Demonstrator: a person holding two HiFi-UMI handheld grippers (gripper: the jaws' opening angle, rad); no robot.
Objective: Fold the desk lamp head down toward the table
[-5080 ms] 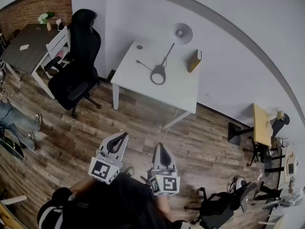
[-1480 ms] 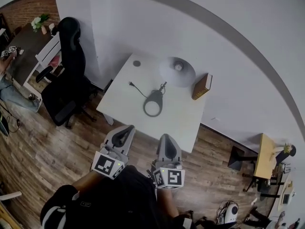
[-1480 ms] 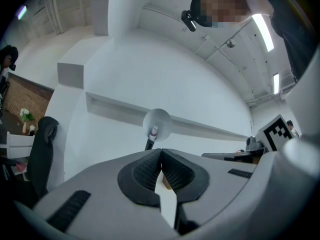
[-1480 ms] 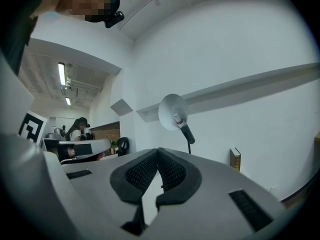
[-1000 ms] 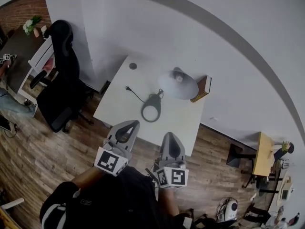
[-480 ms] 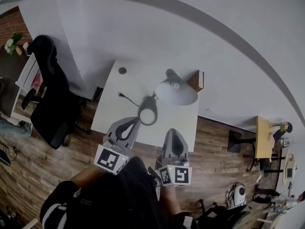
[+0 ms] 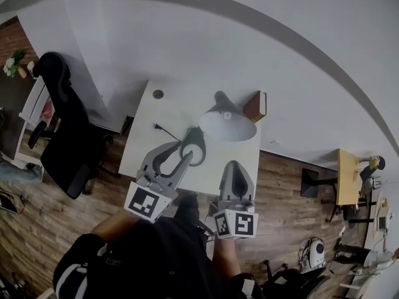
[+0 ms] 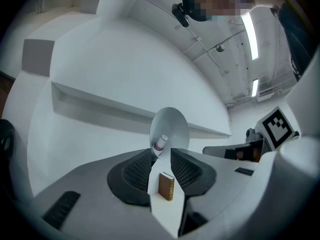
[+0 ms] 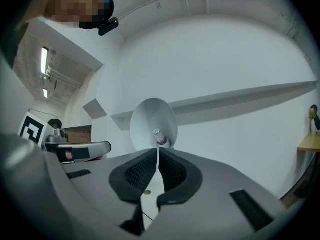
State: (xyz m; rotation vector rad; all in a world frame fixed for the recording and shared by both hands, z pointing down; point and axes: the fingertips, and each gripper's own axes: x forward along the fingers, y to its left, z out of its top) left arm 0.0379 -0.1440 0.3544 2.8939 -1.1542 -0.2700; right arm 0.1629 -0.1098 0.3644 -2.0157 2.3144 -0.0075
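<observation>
A white desk lamp stands on the white table (image 7: 144, 143). Its round shade (image 7: 227, 123) is raised and faces me, and its ring-shaped base (image 7: 194, 147) lies in front of it. My left gripper (image 7: 176, 156) hovers over the table's near edge beside the base. Its jaws are opening with nothing between them. In the left gripper view the shade (image 8: 170, 126) and a brown book (image 8: 166, 186) show through the gap of the left gripper (image 8: 161, 160). My right gripper (image 7: 235, 167) is shut and empty, level with the shade (image 9: 154, 120), which stands beyond the right gripper (image 9: 158, 156).
The brown book (image 7: 254, 106) stands at the table's back right, against the white wall. A black plug and cord (image 7: 159, 128) and a small round cap (image 7: 158, 94) lie on the left half. A black office chair (image 7: 62, 136) stands left of the table, and a yellow-topped desk (image 7: 345, 170) far right.
I have walked up to the table, and both grippers have moved forward to its near edge. The left jaws, shut before, now stand apart. The lamp looks unmoved.
</observation>
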